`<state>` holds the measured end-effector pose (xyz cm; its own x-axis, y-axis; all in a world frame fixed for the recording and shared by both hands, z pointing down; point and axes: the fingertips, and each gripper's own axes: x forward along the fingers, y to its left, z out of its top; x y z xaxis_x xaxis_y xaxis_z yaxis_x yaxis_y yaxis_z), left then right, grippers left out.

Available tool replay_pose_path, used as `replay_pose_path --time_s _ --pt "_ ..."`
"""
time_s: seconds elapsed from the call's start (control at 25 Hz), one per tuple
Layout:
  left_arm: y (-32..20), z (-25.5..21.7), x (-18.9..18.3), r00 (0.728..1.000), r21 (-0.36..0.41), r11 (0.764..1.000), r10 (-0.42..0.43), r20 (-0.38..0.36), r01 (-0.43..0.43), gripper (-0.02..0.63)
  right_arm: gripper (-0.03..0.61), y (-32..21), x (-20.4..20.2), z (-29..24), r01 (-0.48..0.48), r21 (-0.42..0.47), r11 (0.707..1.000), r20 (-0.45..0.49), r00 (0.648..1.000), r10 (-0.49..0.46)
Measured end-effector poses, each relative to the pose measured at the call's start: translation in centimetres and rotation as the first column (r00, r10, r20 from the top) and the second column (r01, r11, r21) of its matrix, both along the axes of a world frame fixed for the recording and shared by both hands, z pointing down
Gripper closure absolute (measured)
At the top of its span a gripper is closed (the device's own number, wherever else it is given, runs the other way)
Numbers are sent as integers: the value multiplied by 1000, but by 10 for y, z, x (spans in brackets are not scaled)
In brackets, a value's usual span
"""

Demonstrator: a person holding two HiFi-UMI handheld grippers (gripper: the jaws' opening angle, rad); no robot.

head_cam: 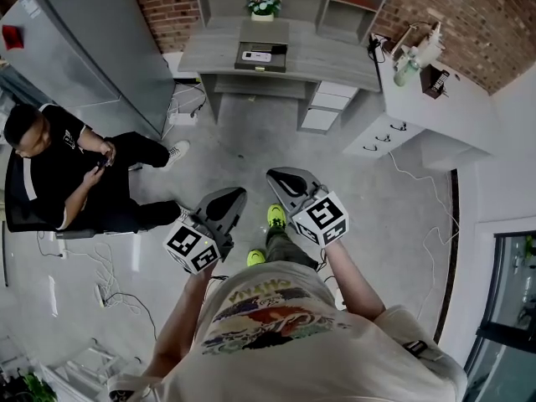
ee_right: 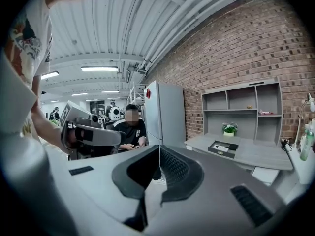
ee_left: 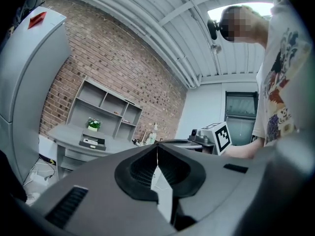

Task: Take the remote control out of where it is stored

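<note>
The white remote control [head_cam: 256, 56] lies in a dark tray [head_cam: 276, 64] on the grey desk [head_cam: 335, 61] against the brick wall, far ahead of both grippers. The left gripper view shows the tray [ee_left: 92, 142] small and distant; in the right gripper view the remote [ee_right: 220, 147] rests in it. My left gripper [head_cam: 235, 195] and right gripper [head_cam: 275, 178] are held side by side over the floor, pointing toward the desk. The left gripper [ee_left: 157, 150] and right gripper [ee_right: 159, 151] are both shut with nothing between the jaws.
A small potted plant [head_cam: 263, 7] stands behind the tray under the desk's shelves. A person in black [head_cam: 59, 166] sits at the left beside a tall grey cabinet [head_cam: 84, 40]. White drawers [head_cam: 328, 107] sit under the desk, a white counter [head_cam: 435, 107] at right, cables on the floor.
</note>
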<state>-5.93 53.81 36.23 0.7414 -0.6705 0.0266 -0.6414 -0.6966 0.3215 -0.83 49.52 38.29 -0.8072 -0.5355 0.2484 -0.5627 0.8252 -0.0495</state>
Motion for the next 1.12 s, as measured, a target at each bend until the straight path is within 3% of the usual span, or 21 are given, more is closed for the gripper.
replay_pose_path --time_s 0.72,1.12 --pt "-148 0 40 997 -37 997 -67 36 69 607 569 -149 38 9 64 -54 996 31 998 -63" --pt "-193 7 49 995 -45 995 -88 46 90 607 569 -188 46 21 110 -76 991 29 994 -108"
